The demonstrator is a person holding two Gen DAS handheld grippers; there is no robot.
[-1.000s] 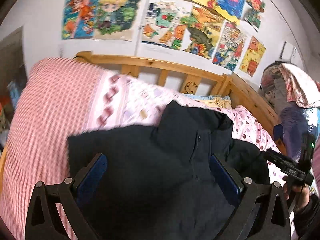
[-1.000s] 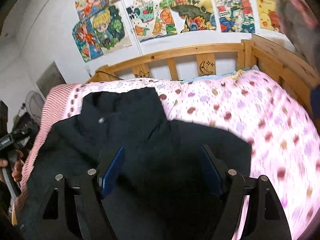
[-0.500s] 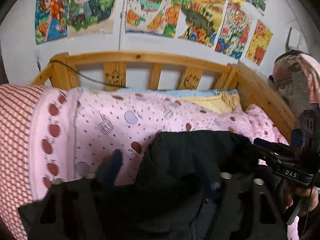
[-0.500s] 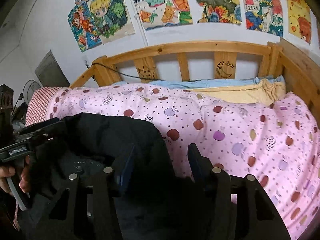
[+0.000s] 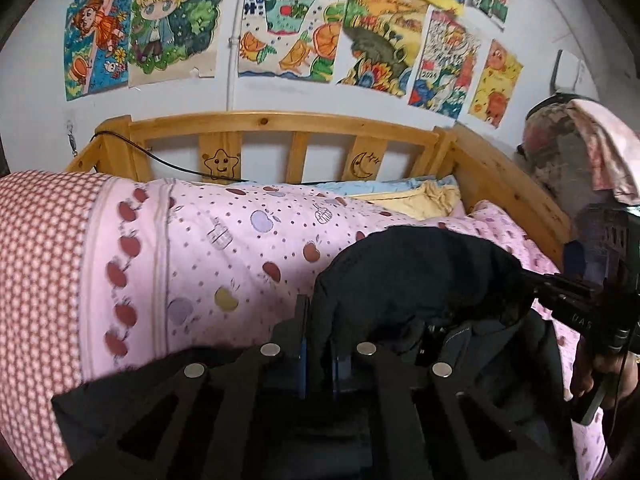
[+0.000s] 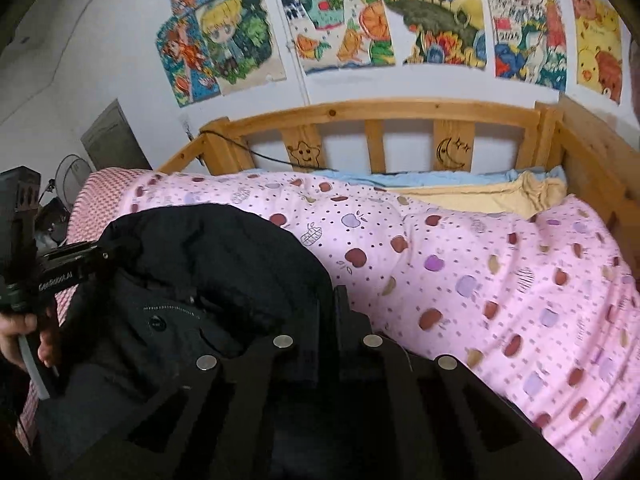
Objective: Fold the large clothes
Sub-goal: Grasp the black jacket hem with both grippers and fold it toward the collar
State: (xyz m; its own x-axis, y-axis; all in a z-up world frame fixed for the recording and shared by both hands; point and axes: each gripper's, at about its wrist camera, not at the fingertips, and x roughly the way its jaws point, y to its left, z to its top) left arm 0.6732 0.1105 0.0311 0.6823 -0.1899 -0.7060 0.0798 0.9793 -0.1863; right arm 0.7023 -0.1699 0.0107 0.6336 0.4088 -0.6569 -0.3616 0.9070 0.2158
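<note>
A large black jacket lies on the pink apple-print quilt, its top part raised into a hump. My left gripper is shut on the jacket's left edge. In the right wrist view the same jacket shows its buttons and collar, and my right gripper is shut on its right edge. Each gripper also appears in the other's view: the right one at the far right, the left one at the far left, both held in a hand.
A wooden bed frame with star and moon carvings runs behind and along the right side. A yellow and blue pillow lies by the headboard. Clothes hang at the right. A red checked cover lies at the left.
Both grippers were open above the flat jacket a second ago. They dropped onto its upper edges, closed on the fabric and lifted it, so the top now bunches up.
</note>
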